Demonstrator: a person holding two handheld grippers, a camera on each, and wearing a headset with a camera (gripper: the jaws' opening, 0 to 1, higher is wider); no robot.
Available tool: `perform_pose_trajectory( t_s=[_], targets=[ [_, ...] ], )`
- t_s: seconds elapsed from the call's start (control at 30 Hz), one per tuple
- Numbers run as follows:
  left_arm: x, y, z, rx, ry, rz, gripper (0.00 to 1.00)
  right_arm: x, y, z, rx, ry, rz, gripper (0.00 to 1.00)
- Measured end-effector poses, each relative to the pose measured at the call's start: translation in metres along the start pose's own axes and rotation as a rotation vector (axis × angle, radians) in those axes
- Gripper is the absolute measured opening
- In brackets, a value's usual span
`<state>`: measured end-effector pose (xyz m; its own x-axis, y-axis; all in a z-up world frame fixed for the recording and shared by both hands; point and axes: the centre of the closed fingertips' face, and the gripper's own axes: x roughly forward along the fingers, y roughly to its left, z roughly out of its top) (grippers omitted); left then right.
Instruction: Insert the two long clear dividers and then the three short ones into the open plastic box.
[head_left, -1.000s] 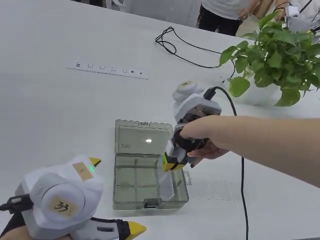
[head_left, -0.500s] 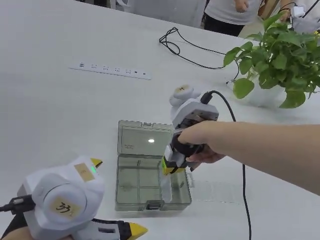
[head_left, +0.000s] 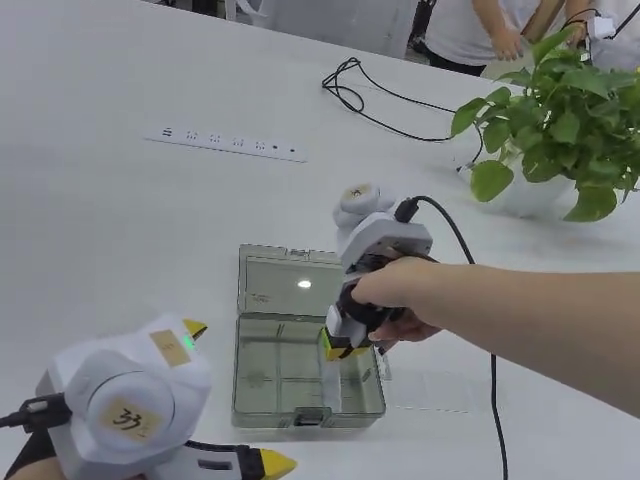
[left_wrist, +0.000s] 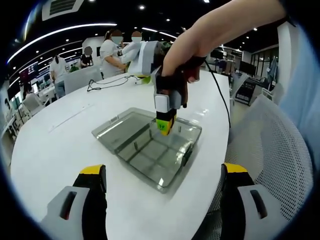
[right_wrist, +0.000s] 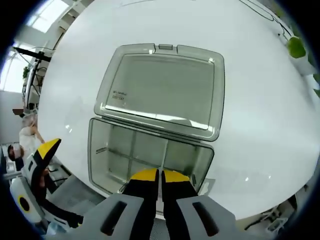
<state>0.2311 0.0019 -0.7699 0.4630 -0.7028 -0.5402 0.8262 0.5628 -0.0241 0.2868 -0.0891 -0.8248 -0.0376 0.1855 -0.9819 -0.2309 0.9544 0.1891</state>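
Head view: the right gripper (head_left: 340, 346) stands over the right end of the open plastic box (head_left: 268, 365), jaws pinched on a clear divider (head_left: 332, 386) that hangs down into the box. The left gripper (head_left: 236, 395) sits at the box's near left, jaws spread wide and empty.

Left gripper view: its two jaws flank the box, touching nothing.

Right gripper view: the jaws are almost together on the divider's thin edge, above the box's near wall.
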Motion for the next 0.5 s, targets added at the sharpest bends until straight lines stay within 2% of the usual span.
perform_pose_trajectory(
  t_s=[0.37, 0.5],
  targets=[
    [0.0003, 0.0028, 0.0017, 0.006, 0.001, 0.001, 0.97, -0.0004, 0.0024, 0.0017, -0.021, -0.016, 0.031, 0.05],
    [0.0000, 0.0037, 0.0020, 0.008, 0.002, 0.004, 0.97, -0.0008, 0.0075, 0.0014, -0.052, -0.036, 0.076, 0.09]
  ],
)
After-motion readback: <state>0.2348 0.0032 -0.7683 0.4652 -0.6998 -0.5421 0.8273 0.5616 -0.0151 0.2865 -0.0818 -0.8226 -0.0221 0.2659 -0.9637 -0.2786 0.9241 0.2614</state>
